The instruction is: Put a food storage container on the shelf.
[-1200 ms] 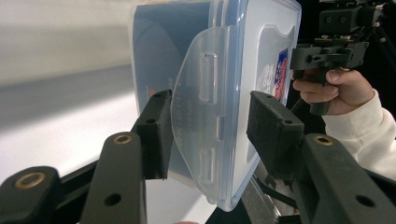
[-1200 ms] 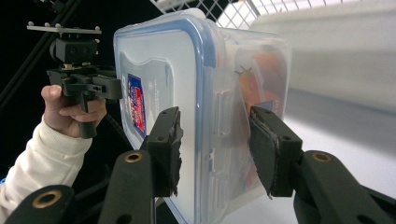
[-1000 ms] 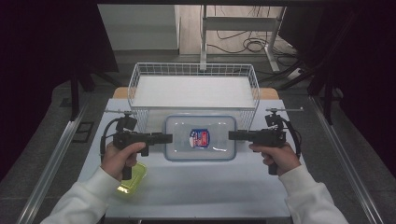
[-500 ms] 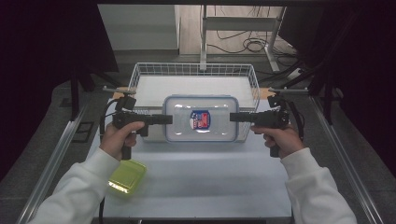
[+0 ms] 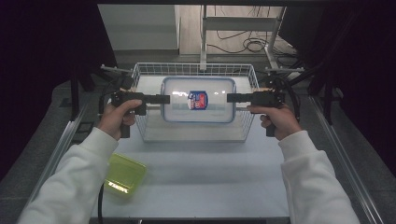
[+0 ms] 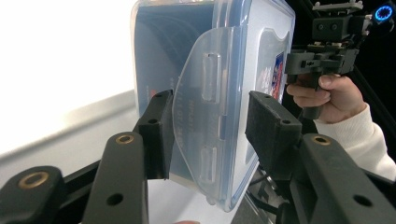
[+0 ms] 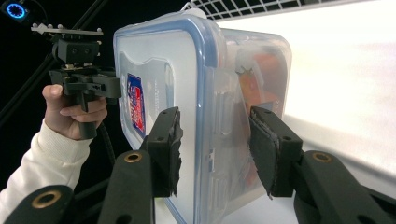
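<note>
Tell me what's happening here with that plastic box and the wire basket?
A person holds a clear lidded container between two handheld grippers, the left gripper at one short end and the right gripper at the other. It is level above the white wire basket, not yet set down inside. In the gripper views each pair of jaws straddles a side latch. A yellow-green lid lies on the table near the left sleeve.

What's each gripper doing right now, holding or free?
Left gripper: shut on the clear container's end latch, helping carry it over the wire basket.
Right gripper: shut on the container's opposite end.
</note>
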The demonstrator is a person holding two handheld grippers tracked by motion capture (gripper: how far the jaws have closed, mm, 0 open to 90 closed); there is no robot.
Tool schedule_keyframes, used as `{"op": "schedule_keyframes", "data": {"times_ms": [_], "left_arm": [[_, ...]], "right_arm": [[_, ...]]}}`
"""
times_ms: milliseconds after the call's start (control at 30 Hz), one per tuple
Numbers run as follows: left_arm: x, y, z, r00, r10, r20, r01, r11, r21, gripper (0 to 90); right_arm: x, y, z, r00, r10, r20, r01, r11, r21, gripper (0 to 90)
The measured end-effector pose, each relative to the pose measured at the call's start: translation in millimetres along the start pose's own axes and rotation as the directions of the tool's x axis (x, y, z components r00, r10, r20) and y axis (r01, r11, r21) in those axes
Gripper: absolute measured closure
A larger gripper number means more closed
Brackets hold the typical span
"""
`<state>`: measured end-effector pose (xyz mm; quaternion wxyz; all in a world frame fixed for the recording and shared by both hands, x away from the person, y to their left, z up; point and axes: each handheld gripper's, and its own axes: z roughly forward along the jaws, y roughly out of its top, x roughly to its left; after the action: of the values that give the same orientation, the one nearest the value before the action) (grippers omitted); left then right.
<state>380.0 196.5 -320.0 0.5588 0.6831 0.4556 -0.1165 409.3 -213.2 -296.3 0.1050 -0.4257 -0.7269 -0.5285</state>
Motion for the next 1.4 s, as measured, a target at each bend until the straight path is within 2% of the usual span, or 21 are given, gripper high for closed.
{"op": "schedule_keyframes", "data": {"times_ms": [267,467,533,767,1233,1400], "left_arm": [[19.4,19.7,6.6,0.9997,-0.023,0.005,0.023,0.9997,-0.005,53.3],[32.1,30.4,7.6,0.9989,-0.045,0.013,0.045,0.9989,-0.015,53.5],[34.8,33.3,8.2,0.9986,-0.051,0.016,0.051,0.9986,-0.015,53.7],[41.6,41.7,11.9,0.9960,-0.088,0.014,0.089,0.9960,-0.009,53.3],[53.7,49.6,20.3,0.9868,-0.162,0.003,0.162,0.9866,-0.015,48.8],[57.2,52.0,25.8,0.9788,-0.204,-0.014,0.204,0.9787,-0.024,46.5]], "right_arm": [[-14.8,27.4,14.2,0.9998,0.010,0.016,-0.010,1.000,0.014,54.4],[-21.3,36.6,22.4,0.9997,0.020,0.015,-0.020,1.000,0.013,54.3],[-24.9,39.9,24.4,0.9994,0.033,0.007,-0.033,0.999,0.014,54.3],[-31.4,49.7,30.2,0.9979,0.060,0.023,-0.060,0.998,0.028,52.9],[-40.5,56.2,40.9,0.9871,0.148,0.061,-0.149,0.989,0.009,49.2],[-39.5,55.7,43.0,0.9806,0.170,0.097,-0.171,0.985,-0.004,47.0]]}}
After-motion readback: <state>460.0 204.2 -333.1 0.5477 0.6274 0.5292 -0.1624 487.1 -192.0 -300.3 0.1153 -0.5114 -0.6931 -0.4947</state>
